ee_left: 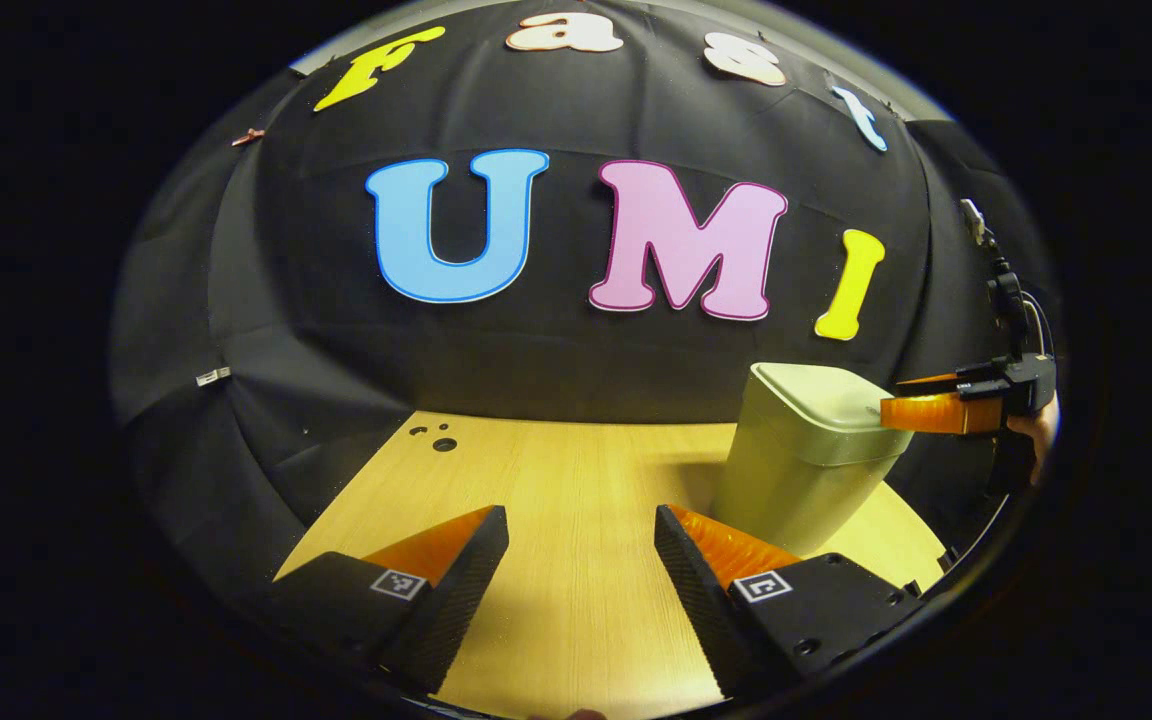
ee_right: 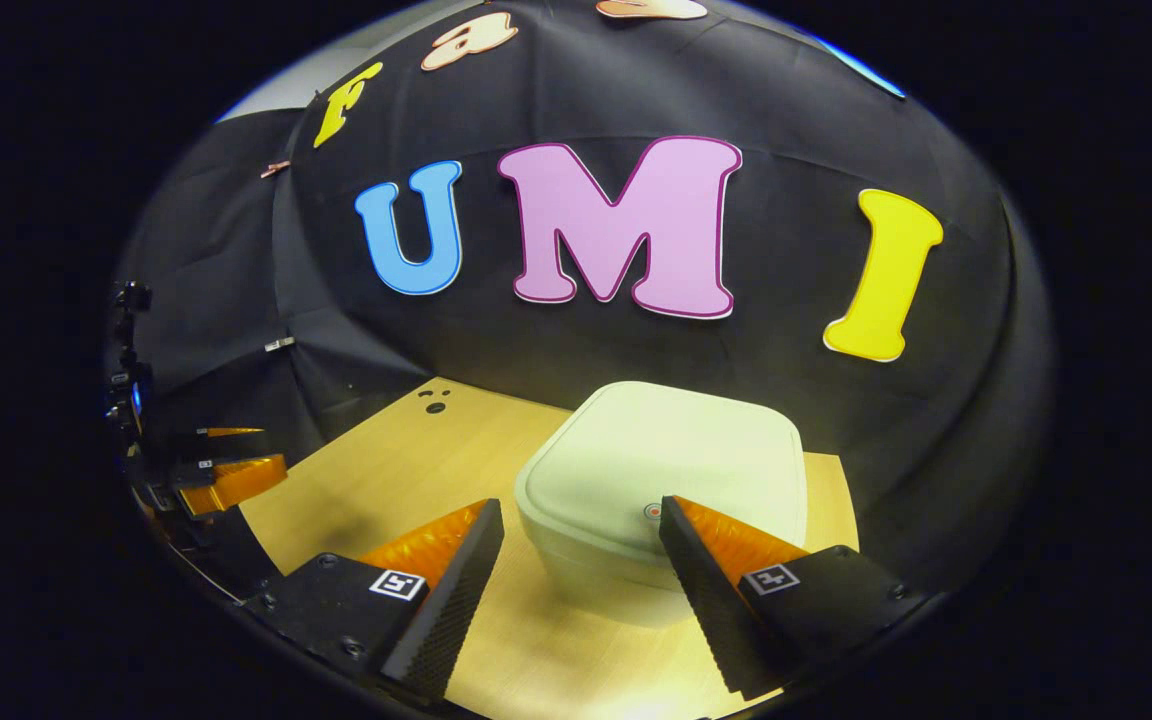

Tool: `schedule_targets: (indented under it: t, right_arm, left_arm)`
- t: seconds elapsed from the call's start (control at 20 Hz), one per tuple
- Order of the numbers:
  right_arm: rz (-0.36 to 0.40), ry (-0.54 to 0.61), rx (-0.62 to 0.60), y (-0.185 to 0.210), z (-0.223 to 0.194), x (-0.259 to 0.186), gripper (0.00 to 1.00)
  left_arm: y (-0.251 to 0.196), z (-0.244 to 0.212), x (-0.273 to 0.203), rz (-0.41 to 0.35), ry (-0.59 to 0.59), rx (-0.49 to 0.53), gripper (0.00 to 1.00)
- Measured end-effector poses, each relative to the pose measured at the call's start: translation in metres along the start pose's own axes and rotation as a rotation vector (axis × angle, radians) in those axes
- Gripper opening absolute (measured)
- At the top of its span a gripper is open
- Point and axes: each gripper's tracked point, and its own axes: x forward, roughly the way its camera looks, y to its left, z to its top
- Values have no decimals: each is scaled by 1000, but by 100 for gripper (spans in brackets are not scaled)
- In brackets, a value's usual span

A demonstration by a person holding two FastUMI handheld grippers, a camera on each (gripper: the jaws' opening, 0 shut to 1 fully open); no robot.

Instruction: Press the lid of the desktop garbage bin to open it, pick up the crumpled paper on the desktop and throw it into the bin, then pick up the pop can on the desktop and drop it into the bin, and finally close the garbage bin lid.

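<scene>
We hold the right gripper (ee_right: pixel 581 520), jaws apart, above the closed bin (ee_right: pixel 661 470); the left gripper (ee_left: pixel 581 525), jaws apart, hovers over the table (ee_left: pixel 556 470).

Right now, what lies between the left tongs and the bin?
Bare wooden desktop only: in the left gripper view, nothing sits between the left tongs and the bin.

bin: garbage bin (ee_left: pixel 801 455) stands on the right part of the wooden table (ee_left: pixel 556 480), lid (ee_right: pixel 661 455) shut, sole obstacle on the top
right gripper: right gripper (ee_right: pixel 581 525) above the lid's near edge, jaws apart, nothing between
left gripper: left gripper (ee_left: pixel 581 535) over bare wood left of bin, jaws apart
far: booth wall (ee_left: pixel 556 350) just behind the table's far edge
left of bin: bare table, free passage
</scene>
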Motion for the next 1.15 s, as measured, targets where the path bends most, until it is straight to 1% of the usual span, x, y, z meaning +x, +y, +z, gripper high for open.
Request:
schedule_targets:
  t: [0.05,0.1,0.15,0.2,0.25,0.6,0.75,1.15]
  right_arm:
    - [2,-8,9,2,2,-5,99]
    - [4,-19,19,4,2,-10,99]
    - [11,-32,29,8,3,-15,99]
    - [12,-43,32,10,4,-20,99]
    - [11,-54,27,11,5,-26,99]
    - [-1,-100,53,21,0,-48,99]
    - [-10,-99,34,25,-7,-51,99]
    - [-29,-72,40,31,-27,-55,99]
  left_arm:
    - [-2,2,2,-7,-4,7,96]
    - [-5,5,3,-13,-8,14,98]
    - [-8,6,6,-20,-11,19,95]
    - [-11,8,8,-28,-14,21,98]
    - [-13,9,8,-36,-17,24,95]
    - [-37,18,17,-96,-30,52,95]
    - [-44,20,20,-113,-38,66,95]
    - [-54,19,20,-139,-42,58,95]
